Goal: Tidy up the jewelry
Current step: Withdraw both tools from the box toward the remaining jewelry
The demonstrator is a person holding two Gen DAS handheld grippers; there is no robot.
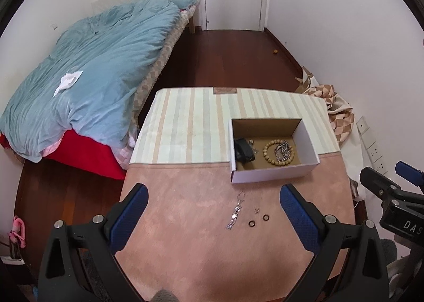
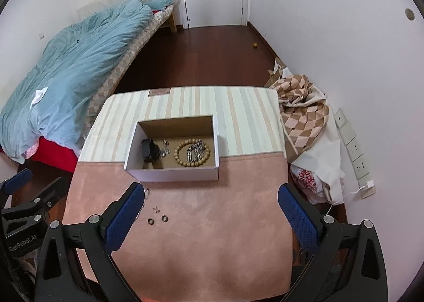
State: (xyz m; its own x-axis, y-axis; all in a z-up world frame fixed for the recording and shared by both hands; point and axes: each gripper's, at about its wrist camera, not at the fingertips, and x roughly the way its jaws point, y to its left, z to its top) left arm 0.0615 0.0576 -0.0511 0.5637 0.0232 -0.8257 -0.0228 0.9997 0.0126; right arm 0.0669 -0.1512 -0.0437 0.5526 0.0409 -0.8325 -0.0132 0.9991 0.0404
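Four small pieces are not yet in the cardboard box [image 1: 273, 172]: a silver chain [image 1: 234, 212], a tiny silver earring [image 1: 256, 211] and two dark rings [image 1: 251, 222] [image 1: 265, 217], all lying on the pink cloth of the table [image 1: 185, 235] just in front of the box's near wall. Inside the box sit a wooden bead bracelet [image 1: 278, 152] with a silver chain bracelet [image 1: 283, 152] lying across its middle, and a black item [image 1: 243, 153] at the left end whose nature I cannot tell. The left gripper [image 1: 214, 218] hovers above the table with its blue pads spread wide and nothing between them; in its view the loose pieces lie ahead and slightly right of centre, within the gap. The chain's long axis runs roughly away from the camera, towards the box, so the pads would close across its width. The right gripper [image 2: 211, 218] is likewise wide open and empty, but in its view the rings [image 2: 151, 221] [image 2: 164, 218] lie well to its left, close to its left pad [image 2: 124, 218], which hides most of the chain. The left hand therefore looks better lined up for the next pick. Both grippers are held level and side by side, tilted down at the table, and the box lies straight ahead of the pieces.
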